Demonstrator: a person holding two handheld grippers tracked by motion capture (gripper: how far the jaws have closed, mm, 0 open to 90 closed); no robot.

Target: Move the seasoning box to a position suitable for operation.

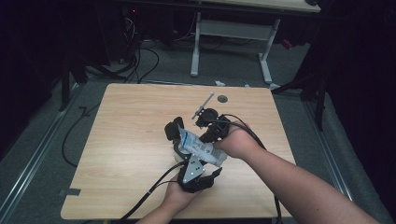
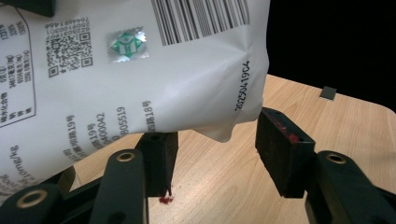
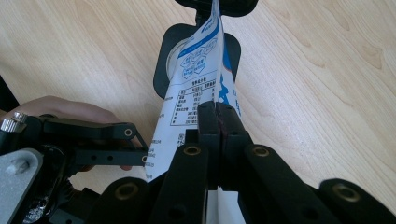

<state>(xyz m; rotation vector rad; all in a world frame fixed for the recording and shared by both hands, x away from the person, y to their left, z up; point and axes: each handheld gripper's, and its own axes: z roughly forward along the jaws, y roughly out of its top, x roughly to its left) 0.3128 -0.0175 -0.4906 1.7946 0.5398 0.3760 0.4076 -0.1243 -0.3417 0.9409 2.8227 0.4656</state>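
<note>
So the thing in play is a white printed pouch (image 1: 198, 148), hanging just above the middle of the counter (image 1: 126, 154), over a round black-rimmed stand (image 3: 164, 60) that I can't quite identify. It looks like thin, soft film: it creases and sags, so it's probably light and floppy, and likely a bit slick. The flat sealed edge is the sensible place to pinch, and that's exactly where the right tongs (image 3: 218, 122) are, clamped tight on the seam. The left tongs (image 2: 212, 156) stand partly spread under the pouch's bottom corner, pads not pressing it as far as I can tell; that corner would be the second grab point.

Around it there's plenty of bare wood on every side. A thin metal rod (image 1: 202, 106) on a black base lies just behind the right hand, and the near counter edge is close to the left wrist.
</note>
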